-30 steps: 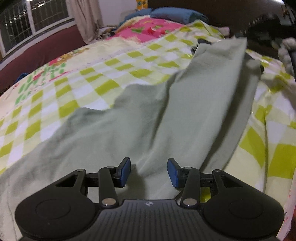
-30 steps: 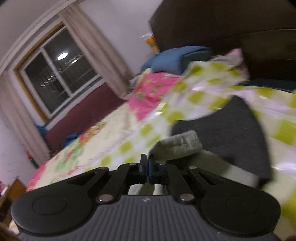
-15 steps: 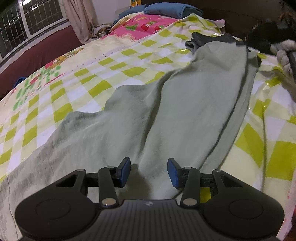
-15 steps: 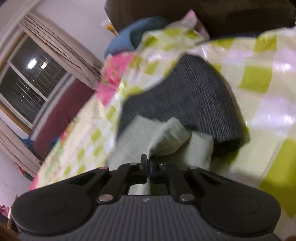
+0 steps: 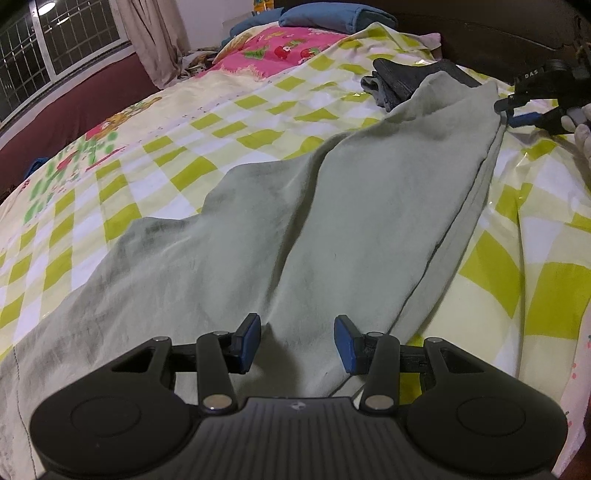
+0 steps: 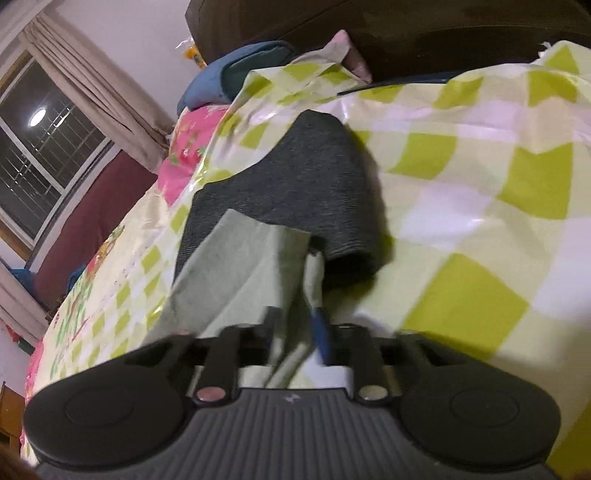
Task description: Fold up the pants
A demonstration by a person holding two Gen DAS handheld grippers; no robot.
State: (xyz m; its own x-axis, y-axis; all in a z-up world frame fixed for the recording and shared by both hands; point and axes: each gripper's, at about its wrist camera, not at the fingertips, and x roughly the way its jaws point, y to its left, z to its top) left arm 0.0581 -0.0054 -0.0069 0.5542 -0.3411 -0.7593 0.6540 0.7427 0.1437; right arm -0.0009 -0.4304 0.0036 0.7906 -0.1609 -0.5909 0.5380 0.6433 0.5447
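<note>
Pants (image 5: pixel 332 206), pale grey-green, lie spread on the bed over a yellow-green checked cover (image 5: pixel 192 173). In the left wrist view they run from 7 o'clock up to 1 o'clock; the near end is cut off under my own tool body, so I cannot see where the cloth ends.

Left tongs (image 5: pixel 297 341): jaws apart, hovering over the cloth, nothing pinched. Whether the blue pads (image 5: pixel 248 341) brush the fabric I cannot tell.

Right tongs (image 6: pixel 295 332): jaws opening. A fold of the pants' far corner sits between them, and the pads no longer look pressed onto it. That view is motion-blurred at the fingers, so contact is hard to judge. In the left wrist view the same tool appears at 2 o'clock, at the frame edge, mostly cropped, with a bit of my gloved hand (image 5: pixel 583 136) beside it.

Dark grey knit garment (image 6: pixel 303 184) lies at 12 o'clock beyond the pants' corner; the pants overlap its near edge, hiding part of it.

Pink patterned cloth (image 5: pixel 280 51) and blue bedding (image 5: pixel 332 16) at 12 o'clock, far end of the bed. Window (image 6: pixel 40 155) and curtain (image 6: pixel 92 88) at 10 o'clock, dark outside, one lamp reflection. Dark headboard (image 6: pixel 406 33) only partly in view.
</note>
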